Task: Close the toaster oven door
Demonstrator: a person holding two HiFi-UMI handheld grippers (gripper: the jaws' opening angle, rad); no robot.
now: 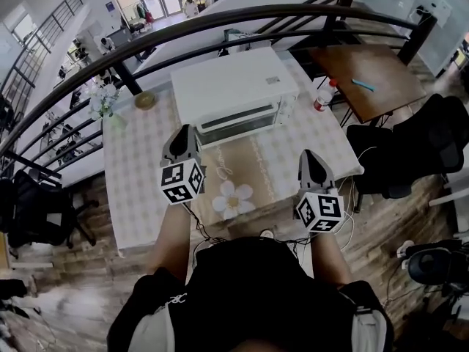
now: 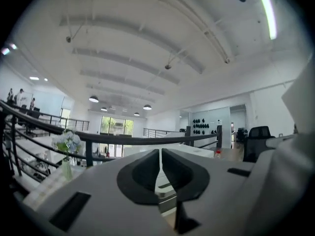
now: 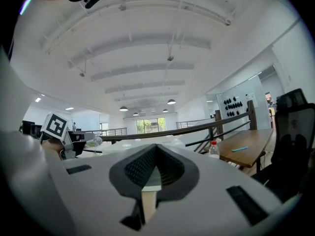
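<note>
Left claw (image 1: 183, 129) and right claw (image 1: 308, 153) are both hovering clenched, empty, near the boxy white toaster oven (image 1: 234, 85) sitting on the checked-cloth bench (image 1: 139, 171). Its door (image 1: 238, 125) is looking shut already, I think; pushing harder is risking shoving the oven backward.

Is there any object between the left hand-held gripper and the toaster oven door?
Nothing visible stands between them. The left hand-held gripper hangs just in front of the toaster oven door, at its left end, above the table.
</note>
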